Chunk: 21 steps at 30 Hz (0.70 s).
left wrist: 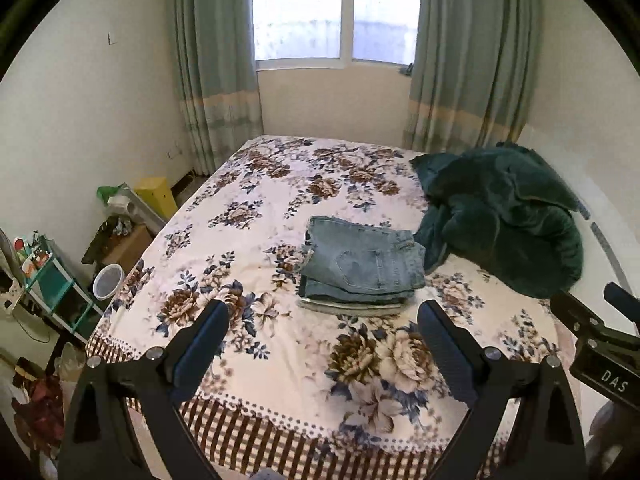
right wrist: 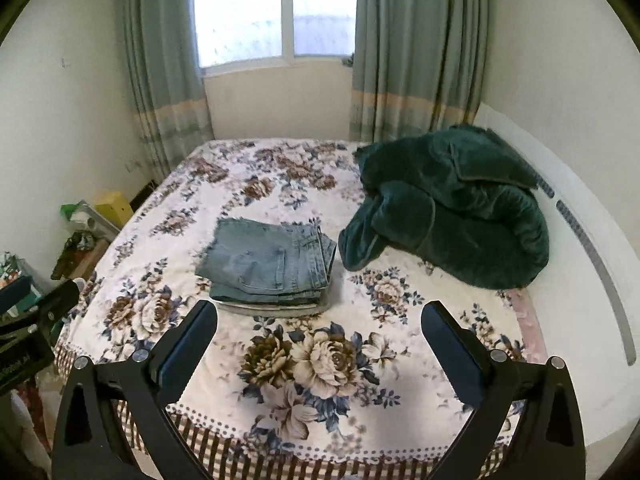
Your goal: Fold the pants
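A pair of light blue jeans (left wrist: 360,264) lies folded into a compact stack in the middle of the flowered bed cover (left wrist: 280,208). It also shows in the right wrist view (right wrist: 272,264). My left gripper (left wrist: 322,312) is open and empty, held above the bed's near edge, short of the jeans. My right gripper (right wrist: 320,312) is open and empty, also back from the jeans near the bed's front edge. Part of the right gripper's body (left wrist: 600,344) shows at the right of the left wrist view.
A dark green plush blanket (left wrist: 504,212) is heaped on the bed's right side, touching the jeans' right edge. Boxes, a yellow container (left wrist: 156,196) and a teal shelf (left wrist: 52,280) crowd the floor left of the bed. A window with curtains (left wrist: 336,12) is behind.
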### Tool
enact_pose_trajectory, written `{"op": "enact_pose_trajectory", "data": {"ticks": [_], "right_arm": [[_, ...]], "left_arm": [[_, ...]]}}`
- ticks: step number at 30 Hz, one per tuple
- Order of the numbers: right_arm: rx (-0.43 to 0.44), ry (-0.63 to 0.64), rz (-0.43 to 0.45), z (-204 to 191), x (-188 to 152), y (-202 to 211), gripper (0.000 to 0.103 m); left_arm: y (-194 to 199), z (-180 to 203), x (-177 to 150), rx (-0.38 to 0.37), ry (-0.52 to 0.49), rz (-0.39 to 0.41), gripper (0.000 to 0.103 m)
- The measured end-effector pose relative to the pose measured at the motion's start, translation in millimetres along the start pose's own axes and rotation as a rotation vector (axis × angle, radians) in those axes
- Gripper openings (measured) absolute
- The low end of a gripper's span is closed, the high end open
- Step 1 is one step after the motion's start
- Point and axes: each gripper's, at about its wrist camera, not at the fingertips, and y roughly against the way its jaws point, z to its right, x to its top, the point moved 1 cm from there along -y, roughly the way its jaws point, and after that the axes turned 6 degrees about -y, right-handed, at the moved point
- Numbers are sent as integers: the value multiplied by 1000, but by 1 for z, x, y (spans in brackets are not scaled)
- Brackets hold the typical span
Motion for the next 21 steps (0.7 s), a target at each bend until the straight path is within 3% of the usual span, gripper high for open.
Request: {"op": "enact_pose_trajectory", "data": {"ticks": [10,13,21], "right_arm": [[4,8,61,-8,-16,105,103],[-3,8,77,-10,-17,121,103],[17,-15,81,-9,-18,136,103]], "left_arm": [[59,-12,-13,-19,-11,50,96],[66,-15,-15,-17,-14,62,103],[80,-17,-21,-8,-17,95,103]]}}
